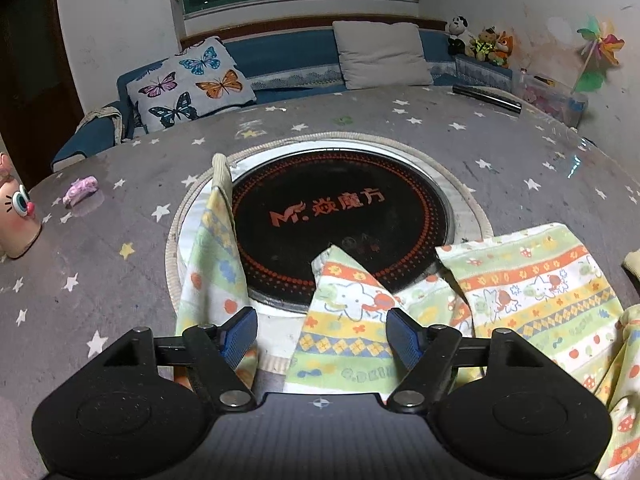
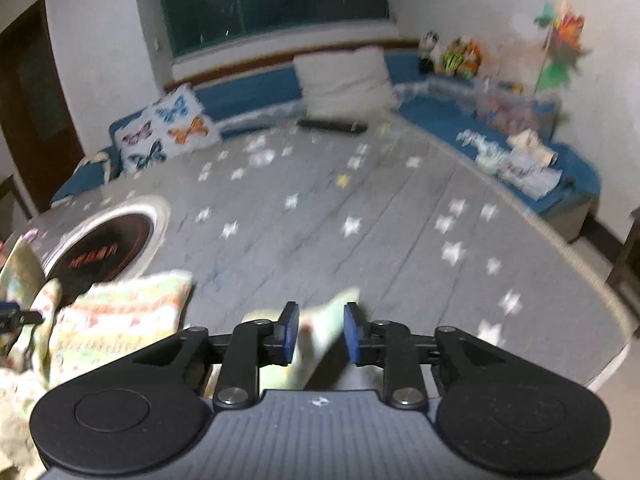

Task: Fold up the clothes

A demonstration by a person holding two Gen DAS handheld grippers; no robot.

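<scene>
A child's garment [image 1: 520,280] with green, orange and yellow printed bands lies crumpled on the grey star-patterned table [image 1: 120,240], partly over the round black cooktop [image 1: 340,216]. One sleeve [image 1: 218,240] runs up the cooktop's left rim. My left gripper [image 1: 322,336] is open wide just above the garment, with a fold lying between its blue pads [image 1: 240,336] untouched. In the blurred right wrist view the garment [image 2: 120,320] lies at lower left. A pale green part of it [image 2: 320,328] sits between the pads of my right gripper [image 2: 320,334], which stand slightly apart and open.
A pink clip [image 1: 80,192] and a cartoon-faced cup [image 1: 16,216] sit at the table's left. A black remote [image 2: 332,125] lies at the far edge. Beyond is a blue sofa [image 2: 248,92] with cushions, plush toys and papers. The table's right edge [image 2: 592,280] drops off.
</scene>
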